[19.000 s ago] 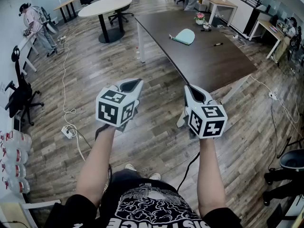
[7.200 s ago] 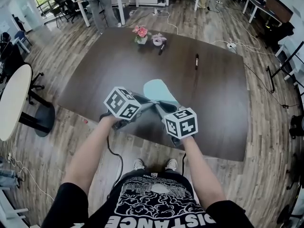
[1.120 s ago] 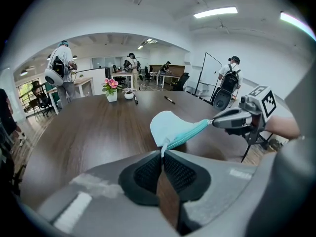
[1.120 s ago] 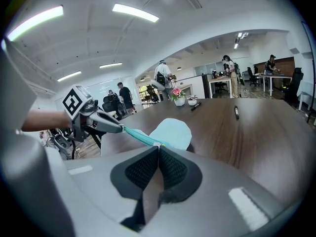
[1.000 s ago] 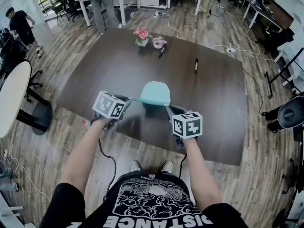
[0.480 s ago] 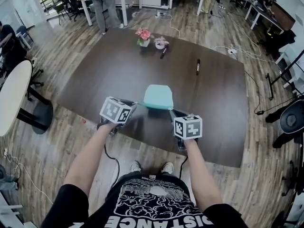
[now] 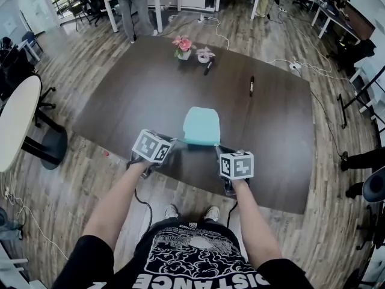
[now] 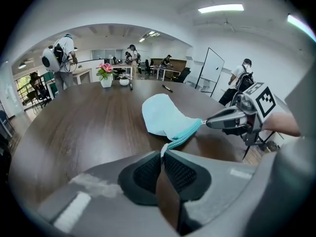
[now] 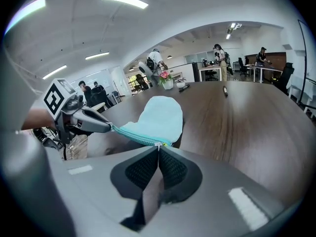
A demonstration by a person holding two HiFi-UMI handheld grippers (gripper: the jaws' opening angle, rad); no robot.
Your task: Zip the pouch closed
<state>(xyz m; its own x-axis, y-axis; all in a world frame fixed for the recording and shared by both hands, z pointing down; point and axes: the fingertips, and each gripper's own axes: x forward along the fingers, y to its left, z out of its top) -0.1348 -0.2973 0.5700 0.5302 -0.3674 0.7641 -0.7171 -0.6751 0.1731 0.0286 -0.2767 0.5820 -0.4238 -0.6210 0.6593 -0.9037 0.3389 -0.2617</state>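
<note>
Stretching between both grippers, the light-blue pouch (image 7: 201, 126) is held over the dark table (image 7: 132, 95) near its front edge. Its pale end tab (image 8: 162, 148) is pinched by the left gripper (image 8: 162, 153) and its zipper pull (image 9: 158, 144) by the right gripper (image 9: 158, 146).

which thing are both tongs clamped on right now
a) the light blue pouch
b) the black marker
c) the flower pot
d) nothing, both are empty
a: the left tongs and the right tongs each pinch one end of the zipper edge of the light blue pouch, which is stretched between them.
</note>
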